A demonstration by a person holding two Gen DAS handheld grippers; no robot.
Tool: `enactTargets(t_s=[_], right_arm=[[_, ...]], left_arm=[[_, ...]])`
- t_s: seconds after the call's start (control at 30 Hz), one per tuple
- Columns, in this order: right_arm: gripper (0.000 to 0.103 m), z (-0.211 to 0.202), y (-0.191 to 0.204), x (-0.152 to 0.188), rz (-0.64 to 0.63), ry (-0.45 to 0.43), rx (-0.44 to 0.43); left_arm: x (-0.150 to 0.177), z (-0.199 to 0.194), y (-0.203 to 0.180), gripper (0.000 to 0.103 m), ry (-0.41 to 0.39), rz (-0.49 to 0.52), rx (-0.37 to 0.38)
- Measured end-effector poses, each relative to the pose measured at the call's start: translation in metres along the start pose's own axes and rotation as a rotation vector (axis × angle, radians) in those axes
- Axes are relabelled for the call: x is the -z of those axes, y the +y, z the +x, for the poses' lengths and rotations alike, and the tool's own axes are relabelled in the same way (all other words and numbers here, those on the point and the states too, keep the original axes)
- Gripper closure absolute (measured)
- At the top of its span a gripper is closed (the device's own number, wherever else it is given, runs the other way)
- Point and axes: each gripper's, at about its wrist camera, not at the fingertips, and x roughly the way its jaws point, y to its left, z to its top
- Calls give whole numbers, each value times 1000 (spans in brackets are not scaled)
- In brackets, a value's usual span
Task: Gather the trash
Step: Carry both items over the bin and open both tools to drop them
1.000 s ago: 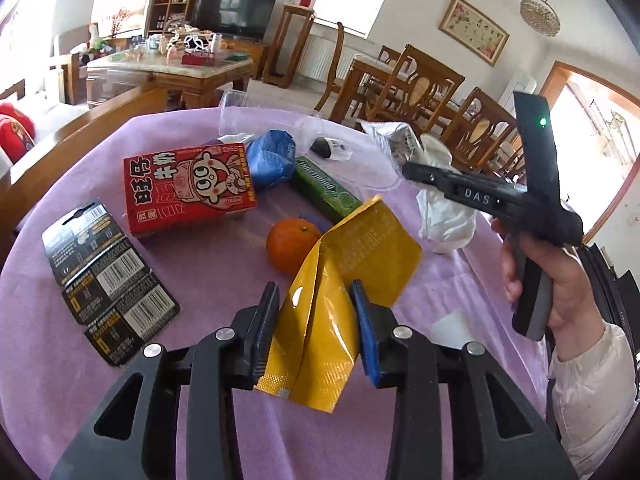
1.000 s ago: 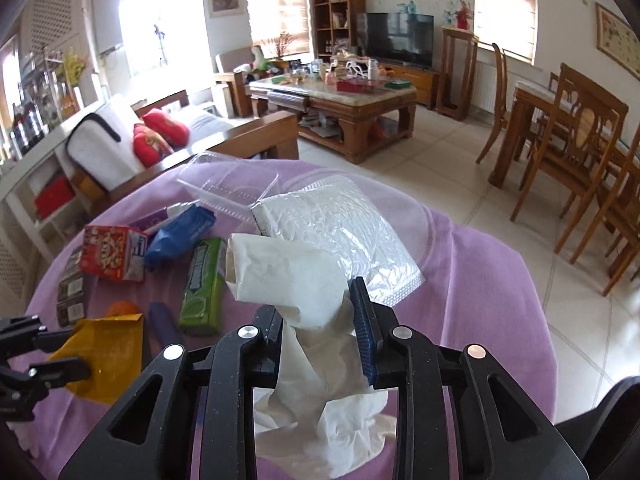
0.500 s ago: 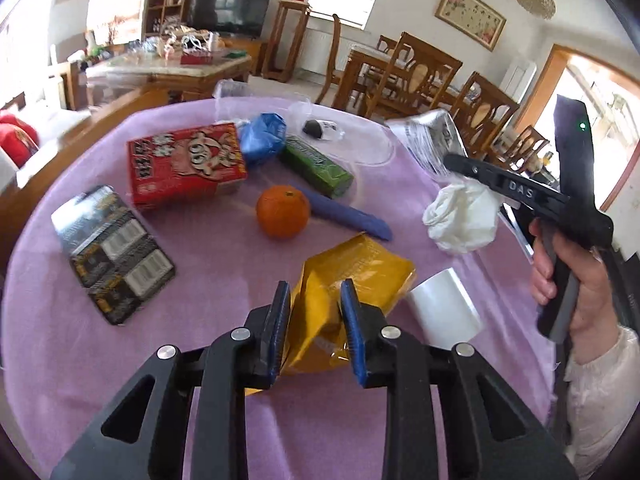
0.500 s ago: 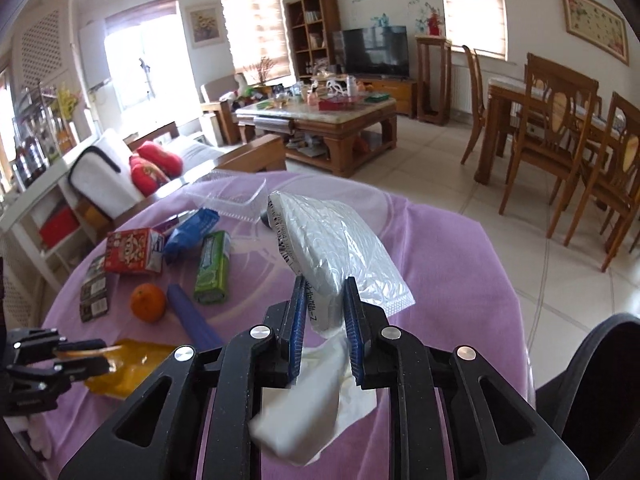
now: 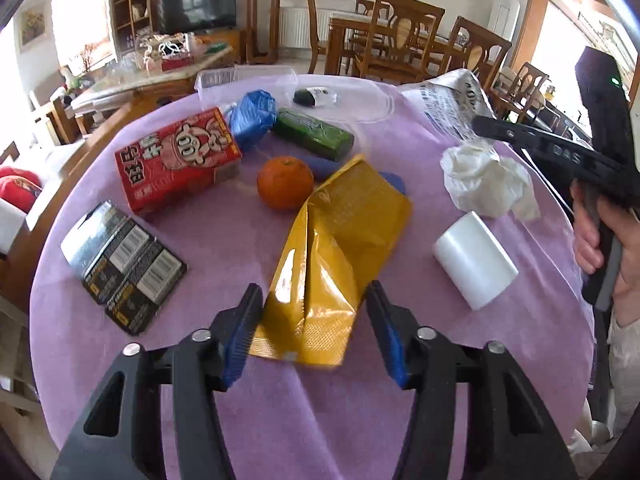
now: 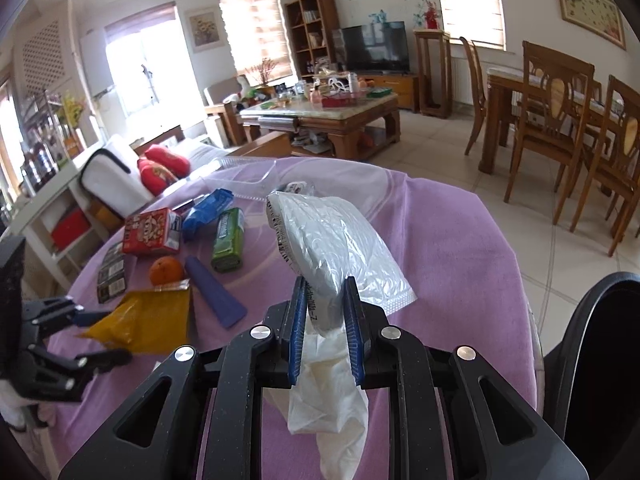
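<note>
The left claw (image 5: 314, 334) has just opened – the yellow bag (image 5: 334, 248) lies free on the tabletop (image 5: 224, 256), at six o'clock from the orange (image 5: 285, 182). The right claw (image 6: 326, 330) stays clamped on silver bag (image 6: 332, 244) and tissue (image 6: 328, 404).

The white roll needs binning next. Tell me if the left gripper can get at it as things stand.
Probably yes. The left gripper stands open with the yellow pouch between its fingers, unpinched. The white roll lies just to its right on bare purple tablecloth, nothing between them. The jaws have just been opening.
</note>
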Motion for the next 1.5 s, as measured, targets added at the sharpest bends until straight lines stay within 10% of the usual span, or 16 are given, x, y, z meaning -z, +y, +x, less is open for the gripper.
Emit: enactTargets(t_s=[0.17, 0.6, 1.03, 1.5], right_arm=[[84, -26, -6, -4, 40, -63, -33], [84, -125, -54, 6, 98, -199, -30], [84, -235, -181, 79, 277, -295, 108], [84, -240, -254, 147, 450, -269, 170]], left_arm=[[-3, -13, 2, 80, -87, -39, 64], [-29, -67, -54, 80, -309, -48, 240], [-74, -20, -207, 79, -280, 98, 443], [-87, 45, -319, 79, -181, 234, 464]])
